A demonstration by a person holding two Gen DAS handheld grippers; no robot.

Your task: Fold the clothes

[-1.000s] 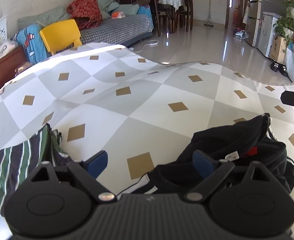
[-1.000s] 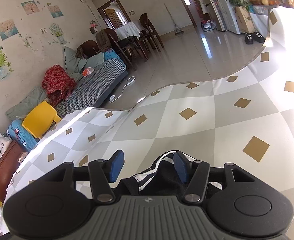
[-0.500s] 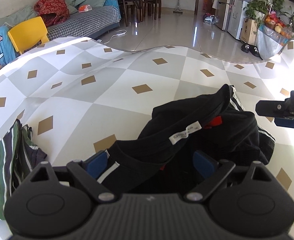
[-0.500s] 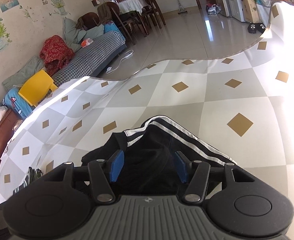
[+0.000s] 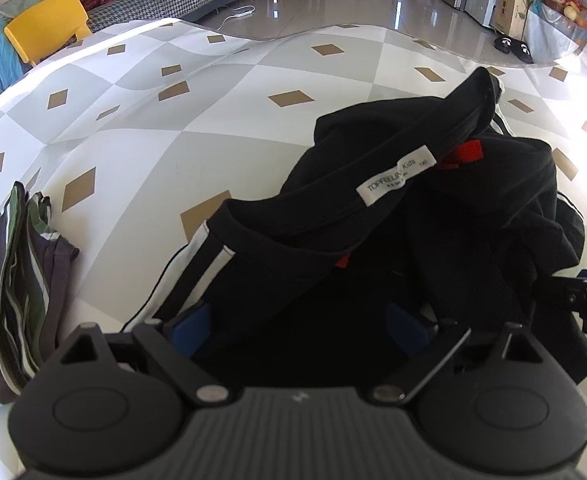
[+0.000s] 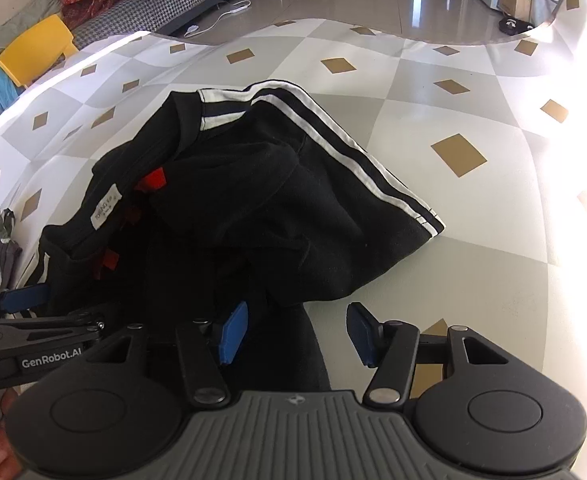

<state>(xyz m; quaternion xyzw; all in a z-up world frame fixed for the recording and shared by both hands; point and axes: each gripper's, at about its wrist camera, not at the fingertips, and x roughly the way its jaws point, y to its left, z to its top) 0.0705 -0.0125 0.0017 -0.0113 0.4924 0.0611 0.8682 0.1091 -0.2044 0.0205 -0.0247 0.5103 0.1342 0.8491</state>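
Both hand-held grippers (image 5: 299, 322) (image 6: 297, 338) have lowered onto the crumpled black garment (image 5: 433, 240).

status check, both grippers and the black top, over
Left gripper and right gripper jaws open over crumpled black top, nothing gripped. Striped garment lies apart, left.

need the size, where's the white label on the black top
In the left wrist view the white label sits inside the black top's neckband, centre-right, beside a red tab.
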